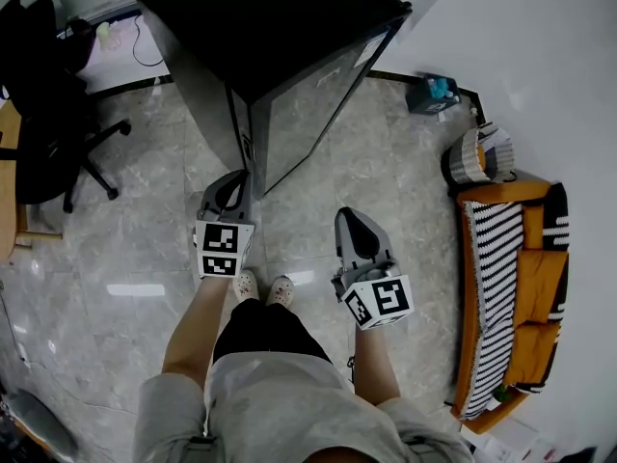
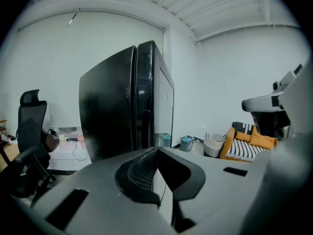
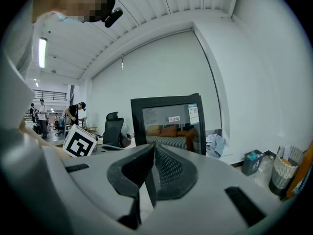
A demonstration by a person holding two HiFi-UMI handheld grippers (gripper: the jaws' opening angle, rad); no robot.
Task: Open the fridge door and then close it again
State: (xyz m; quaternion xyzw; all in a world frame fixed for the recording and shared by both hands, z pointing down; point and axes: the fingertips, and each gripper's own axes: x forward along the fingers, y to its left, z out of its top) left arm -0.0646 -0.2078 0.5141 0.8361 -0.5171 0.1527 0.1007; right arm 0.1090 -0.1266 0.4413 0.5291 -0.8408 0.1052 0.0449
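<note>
The black fridge [image 1: 273, 29] stands on the grey stone floor ahead of me, its glossy door [image 1: 319, 102] flush with the body. In the left gripper view I face the fridge [image 2: 122, 104] at its corner, where the door seam runs upright. My left gripper [image 1: 235, 179] hovers close to that front corner, a little apart from it; its jaws [image 2: 157, 150] are shut with nothing between them. My right gripper [image 1: 351, 218] hangs further right, in front of the door, away from it. Its tips [image 3: 154, 146] meet and hold nothing, and the door [image 3: 168, 121] mirrors the sofa.
A black office chair [image 1: 50, 93] stands left of the fridge. Along the white wall on the right are a blue bin [image 1: 436, 93], a woven basket [image 1: 476, 157] and an orange sofa with striped cushions [image 1: 511, 297]. The person's feet [image 1: 262, 285] stand between the grippers.
</note>
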